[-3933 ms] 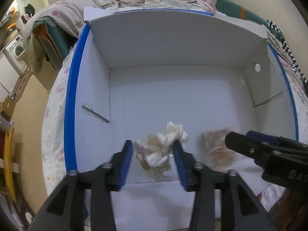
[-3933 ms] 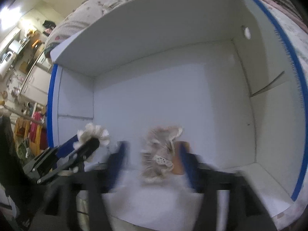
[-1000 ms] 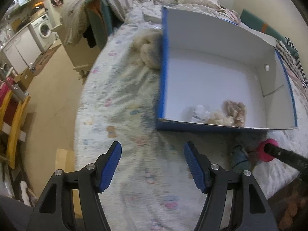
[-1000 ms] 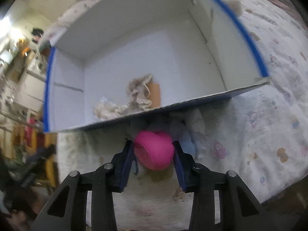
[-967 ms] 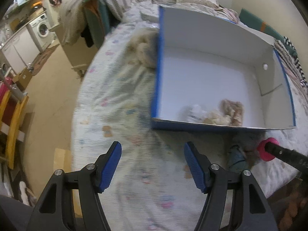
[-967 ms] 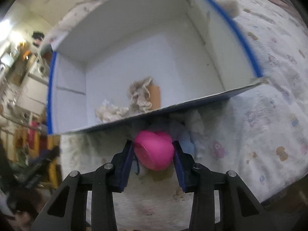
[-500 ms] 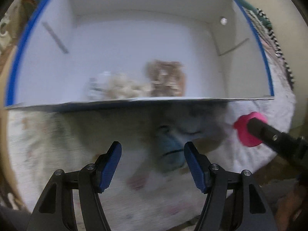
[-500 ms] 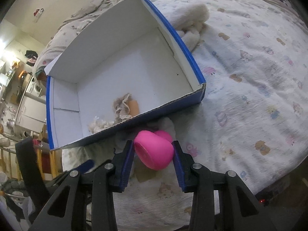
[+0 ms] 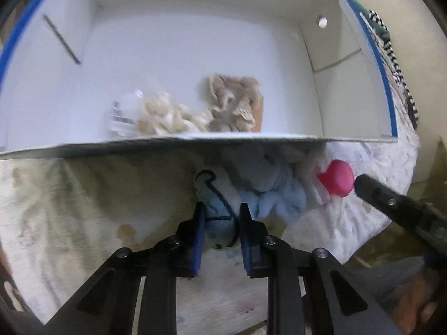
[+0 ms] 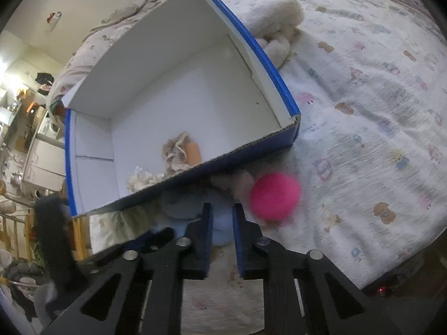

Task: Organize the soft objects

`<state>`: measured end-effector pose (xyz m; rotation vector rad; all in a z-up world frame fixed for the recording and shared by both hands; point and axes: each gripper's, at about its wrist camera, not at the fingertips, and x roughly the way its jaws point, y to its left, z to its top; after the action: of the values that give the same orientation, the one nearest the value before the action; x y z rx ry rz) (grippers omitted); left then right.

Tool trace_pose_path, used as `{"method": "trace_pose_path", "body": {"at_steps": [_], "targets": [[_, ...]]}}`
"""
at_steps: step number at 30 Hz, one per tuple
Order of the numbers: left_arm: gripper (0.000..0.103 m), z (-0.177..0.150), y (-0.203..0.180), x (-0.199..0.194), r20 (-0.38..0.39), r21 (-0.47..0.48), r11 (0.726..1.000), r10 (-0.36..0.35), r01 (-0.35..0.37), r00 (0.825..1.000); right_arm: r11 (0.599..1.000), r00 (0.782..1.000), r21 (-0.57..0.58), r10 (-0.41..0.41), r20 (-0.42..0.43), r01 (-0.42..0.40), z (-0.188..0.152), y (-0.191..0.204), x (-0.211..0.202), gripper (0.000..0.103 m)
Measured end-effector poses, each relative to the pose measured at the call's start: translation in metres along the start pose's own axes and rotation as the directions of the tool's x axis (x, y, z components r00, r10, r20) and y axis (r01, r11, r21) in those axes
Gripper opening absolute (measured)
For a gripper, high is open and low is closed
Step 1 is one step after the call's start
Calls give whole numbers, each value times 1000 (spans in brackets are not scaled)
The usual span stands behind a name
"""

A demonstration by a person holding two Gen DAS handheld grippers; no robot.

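A white box with blue edges (image 9: pixel 156 142) (image 10: pixel 282 92) lies on the bed. Inside it are a cream fluffy item (image 9: pixel 170 117) (image 10: pixel 142 180) and a beige lacy one (image 9: pixel 234 103) (image 10: pixel 176 150). In front of the box lie a light blue soft toy (image 9: pixel 218 217), pale blue fabric (image 9: pixel 276 192) (image 10: pixel 220 223) and a pink ball (image 9: pixel 336 177) (image 10: pixel 275 196). My left gripper (image 9: pixel 219 209) is shut on the blue toy. My right gripper (image 10: pixel 220 209) has its jaws narrowed over the pale blue fabric; the pink ball lies free, right of its fingers.
The bed sheet (image 10: pixel 377 111) with cartoon prints spreads to the right. A white fluffy plush (image 10: pixel 279 19) lies beside the box's right wall. The bed's front edge runs just below both grippers. Furniture and a washing machine (image 10: pixel 42 150) stand at far left.
My left gripper went down and closed on the blue toy. My right gripper let go of the pink ball, which now lies blurred to the right, and narrowed over the pale blue fabric.
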<state>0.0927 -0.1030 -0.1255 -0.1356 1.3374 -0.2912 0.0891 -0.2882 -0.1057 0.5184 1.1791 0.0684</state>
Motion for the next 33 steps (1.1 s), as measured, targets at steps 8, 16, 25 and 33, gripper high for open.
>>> {"method": "trace_pose_path", "body": {"at_steps": [8, 16, 25, 33], "targets": [[19, -6, 24, -65, 154, -9, 999, 32, -30, 988, 984, 996, 157, -91, 12, 88, 5, -41, 0, 25], [19, -33, 55, -111, 261, -11, 998, 60, -59, 964, 970, 988, 189, -153, -20, 154, 20, -53, 21, 60], [19, -44, 81, -127, 306, -45, 989, 150, -144, 940, 977, 980, 85, -194, -42, 197, 35, -30, 67, 43], [19, -43, 89, -119, 279, -75, 981, 193, -179, 941, 981, 986, 102, -167, -4, 166, 25, -33, 43, 38]]}}
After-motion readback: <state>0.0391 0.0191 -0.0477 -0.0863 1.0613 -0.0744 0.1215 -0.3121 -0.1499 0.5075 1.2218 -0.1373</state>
